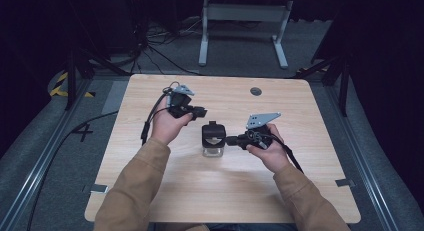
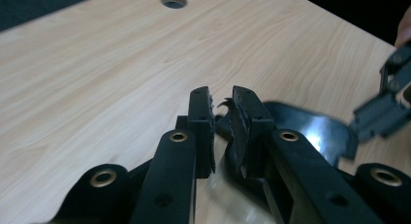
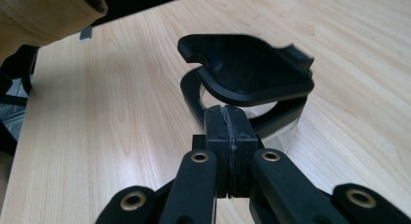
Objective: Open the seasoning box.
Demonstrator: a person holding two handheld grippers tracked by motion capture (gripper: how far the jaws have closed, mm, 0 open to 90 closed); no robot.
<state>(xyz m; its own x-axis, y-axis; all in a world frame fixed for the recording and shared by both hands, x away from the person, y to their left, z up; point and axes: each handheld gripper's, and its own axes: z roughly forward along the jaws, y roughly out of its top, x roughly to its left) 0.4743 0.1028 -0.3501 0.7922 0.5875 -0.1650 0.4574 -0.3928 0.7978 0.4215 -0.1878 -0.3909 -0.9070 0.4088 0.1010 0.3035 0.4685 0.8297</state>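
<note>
A small clear container (image 1: 212,139) with a black collar and a raised black flip lid (image 3: 252,71) stands at the middle of the table. My right gripper (image 1: 229,140) points left at it, jaws pressed shut, tips (image 3: 228,112) against the black collar below the lid. My left gripper (image 1: 202,111) hovers just up and left of the container, its jaws a narrow gap apart (image 2: 220,95) with nothing between them. Behind its right jaw lies the lid (image 2: 310,129), and farther right is the right gripper (image 2: 383,112).
The light wooden table (image 1: 250,191) has a round cable hole (image 1: 256,91) near its far edge and tape tabs at the left (image 1: 99,188) and right (image 1: 346,182) edges. A white desk frame (image 1: 245,13) and cables lie on the floor beyond.
</note>
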